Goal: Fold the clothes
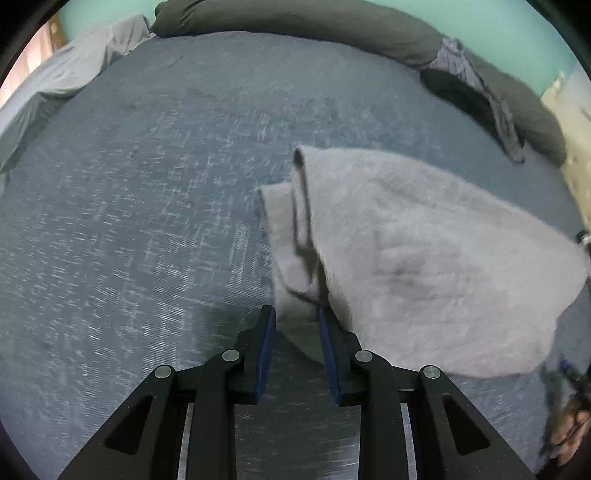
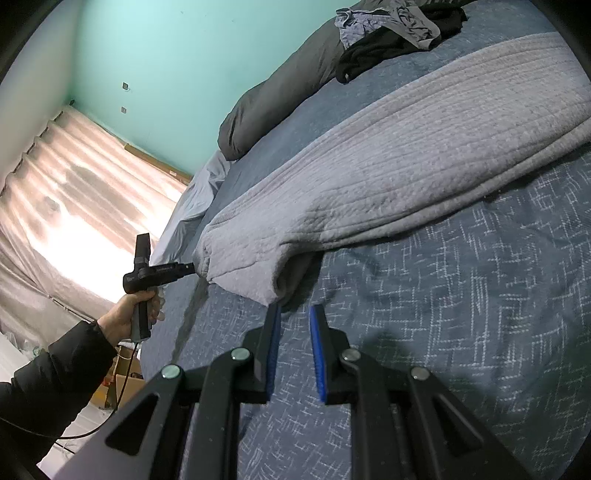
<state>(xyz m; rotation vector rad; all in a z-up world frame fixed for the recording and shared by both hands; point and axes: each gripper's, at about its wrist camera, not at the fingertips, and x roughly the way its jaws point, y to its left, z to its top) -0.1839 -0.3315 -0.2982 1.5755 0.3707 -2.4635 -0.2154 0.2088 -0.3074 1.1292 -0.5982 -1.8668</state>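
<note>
Your right gripper [image 2: 294, 314] hovers low over the blue patterned bedspread [image 2: 443, 332]. Its blue-padded jaws stand slightly apart with nothing between them. Only bedspread shows through the gap, and the pads touch no cloth.

Just beyond the tips lies the grey sweater [image 2: 388, 177], the garment to be folded. It stretches across the bed from your near left toward the far right. Its rolled near-left edge lies just ahead of the right gripper's tips.

Your left gripper [image 1: 297, 314] points steeply down at the bedspread. Its jaws also stand a little apart. A fold of the sweater [image 1: 424, 251] lies at the tips, beside the right-hand finger, but blur prevents telling whether cloth is pinched — the gap itself shows mostly bedspread. In the right wrist view, your left hand [image 2: 129, 314], in a dark sleeve, holds that tool at the sweater's near-left end, by the edge of the bed.

Farther back, a dark grey duvet [image 2: 273, 92] lies bunched along the far edge of the bed. A pile of dark and lilac clothes [image 2: 391, 33] sits at the far right corner — well apart from the sweater.
</note>
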